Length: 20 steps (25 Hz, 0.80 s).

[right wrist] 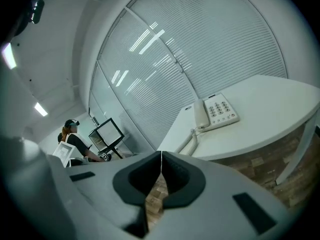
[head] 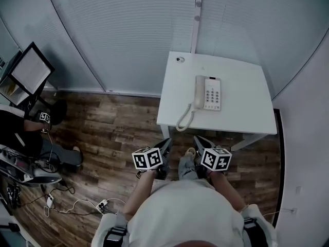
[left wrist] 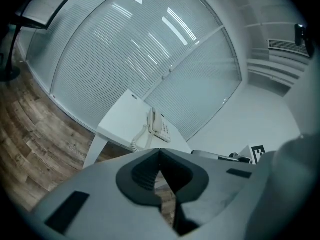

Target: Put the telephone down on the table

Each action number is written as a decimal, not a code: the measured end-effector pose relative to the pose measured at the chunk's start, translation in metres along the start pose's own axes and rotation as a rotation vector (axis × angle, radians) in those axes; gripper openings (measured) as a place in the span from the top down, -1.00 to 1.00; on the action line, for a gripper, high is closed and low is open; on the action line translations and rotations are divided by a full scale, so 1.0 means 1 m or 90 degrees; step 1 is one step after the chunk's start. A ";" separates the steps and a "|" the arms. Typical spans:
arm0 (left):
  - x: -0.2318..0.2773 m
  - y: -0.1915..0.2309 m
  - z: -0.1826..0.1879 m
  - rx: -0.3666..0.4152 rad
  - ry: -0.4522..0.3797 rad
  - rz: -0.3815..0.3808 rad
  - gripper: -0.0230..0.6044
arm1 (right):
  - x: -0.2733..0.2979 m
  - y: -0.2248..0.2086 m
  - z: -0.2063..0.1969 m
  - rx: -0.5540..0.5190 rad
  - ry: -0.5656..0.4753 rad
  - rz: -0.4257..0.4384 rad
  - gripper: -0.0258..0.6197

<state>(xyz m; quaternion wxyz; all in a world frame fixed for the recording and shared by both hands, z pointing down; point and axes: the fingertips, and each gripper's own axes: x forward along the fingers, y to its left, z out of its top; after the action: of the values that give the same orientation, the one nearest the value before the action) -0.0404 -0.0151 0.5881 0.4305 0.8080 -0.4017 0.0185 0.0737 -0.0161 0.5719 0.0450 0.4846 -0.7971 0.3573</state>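
Observation:
A cream telephone point(head: 207, 92) lies flat on the white table point(head: 241, 112), handset on its cradle at the left side, and its coiled cord point(head: 185, 118) hangs over the near edge. The telephone point(left wrist: 157, 126) also shows ahead in the left gripper view and, as the telephone point(right wrist: 216, 112), in the right gripper view. Both grippers hang short of the table's near edge, over the floor. My left gripper point(head: 166, 144) is shut and holds nothing. My right gripper point(head: 197, 140) is shut and holds nothing too. In each gripper view the jaws meet tip to tip.
Closed blinds point(head: 128, 30) line the wall behind the table. A monitor on a stand point(head: 30, 71) and a seated person point(head: 31, 133) are at the left, with cables point(head: 77, 205) on the wood floor point(head: 118, 127). A small round fitting point(head: 180, 59) sits in the table's far left corner.

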 end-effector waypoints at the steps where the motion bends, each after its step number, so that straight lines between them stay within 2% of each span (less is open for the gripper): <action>1: -0.003 -0.001 -0.001 -0.001 -0.003 0.001 0.86 | -0.002 0.002 -0.003 -0.001 0.001 0.003 0.85; 8: -0.025 -0.008 -0.009 -0.001 -0.028 0.003 0.86 | -0.012 0.012 -0.017 -0.009 0.005 0.019 0.84; 20: -0.040 -0.007 -0.011 0.002 -0.040 0.007 0.86 | -0.012 0.025 -0.022 -0.021 0.005 0.034 0.84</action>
<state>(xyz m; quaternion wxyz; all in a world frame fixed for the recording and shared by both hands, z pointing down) -0.0594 0.0202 0.5751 0.4161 0.8066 -0.4198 -0.0038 0.0539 0.0134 0.5701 0.0462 0.4613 -0.8152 0.3471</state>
